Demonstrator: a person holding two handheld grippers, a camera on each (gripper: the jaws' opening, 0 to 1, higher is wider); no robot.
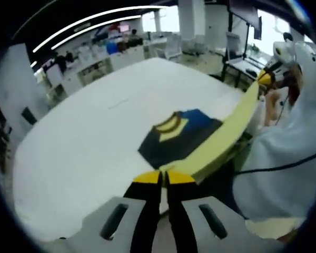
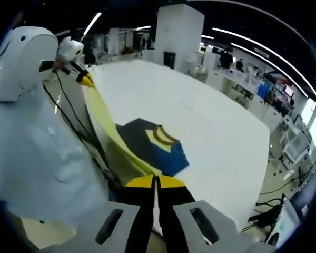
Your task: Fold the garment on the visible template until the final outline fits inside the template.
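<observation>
The left claw [image 1: 164, 177] rises from the bottom of the left gripper view with its two yellow-tipped jaws pressed together on the pale yellow hem of the garment [image 1: 187, 138]. From this grip the yellow edge runs as a stretched band up and to the right, where the right claw [image 1: 264, 79] holds its other end, also closed on the cloth, in front of a person in white clothing [image 1: 295, 158]. The rest of the garment lies on the white desk [image 1: 84, 142]: a dark navy part with a blue patch and curved yellow stripes, near the desk edge on the person's side. I cannot make out a template outline under it. Behind the desk there is an office area with chairs and white furniture [image 1: 126, 52].

In the right gripper view, the right claw [image 2: 155, 182] comes up from the bottom, its jaws closed on the yellow hem just where the garment [image 2: 155, 145] ends. The yellow band goes up and to the left to the left claw [image 2: 86, 80], which grips it near the person's white sleeve [image 2: 37, 147]. Black cables hang beside this sleeve. The navy and blue part with the yellow stripes lies flat on the desk [image 2: 210, 137], close to its near edge. A white pillar [image 2: 178, 31] stands behind the far end of the desk.
</observation>
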